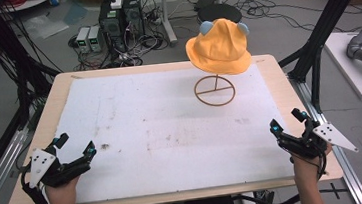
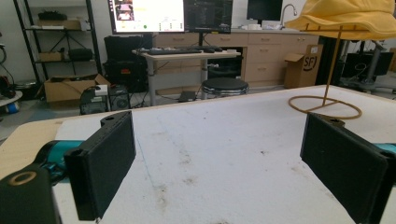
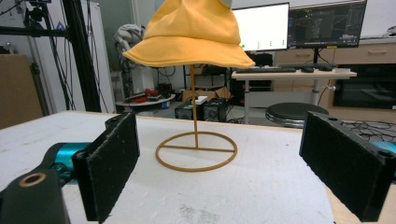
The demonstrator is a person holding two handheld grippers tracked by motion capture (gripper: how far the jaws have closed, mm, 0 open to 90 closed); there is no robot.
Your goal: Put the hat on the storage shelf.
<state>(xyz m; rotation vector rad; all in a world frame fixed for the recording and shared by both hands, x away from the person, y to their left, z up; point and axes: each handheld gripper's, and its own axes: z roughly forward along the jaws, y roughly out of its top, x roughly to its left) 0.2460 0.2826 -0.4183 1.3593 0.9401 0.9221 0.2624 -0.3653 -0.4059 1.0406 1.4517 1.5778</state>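
Observation:
A yellow bucket hat (image 1: 219, 48) with two grey-blue ears rests on top of a thin wooden stand (image 1: 214, 90) with a ring base, at the back right of the white mat. The hat (image 3: 190, 32) and the stand (image 3: 196, 150) lie straight ahead in the right gripper view; the hat (image 2: 348, 16) and stand (image 2: 325, 106) sit at the upper right of the left gripper view. My left gripper (image 1: 76, 145) is open near the front left corner. My right gripper (image 1: 287, 121) is open near the front right edge. Both hold nothing.
A white mat (image 1: 161, 129) covers most of the wooden table (image 1: 288, 91). Black frame posts (image 1: 314, 49) rise beside the table at left and right. Computers and cables lie on the floor behind, with a black stool (image 1: 218, 13) beyond the far edge.

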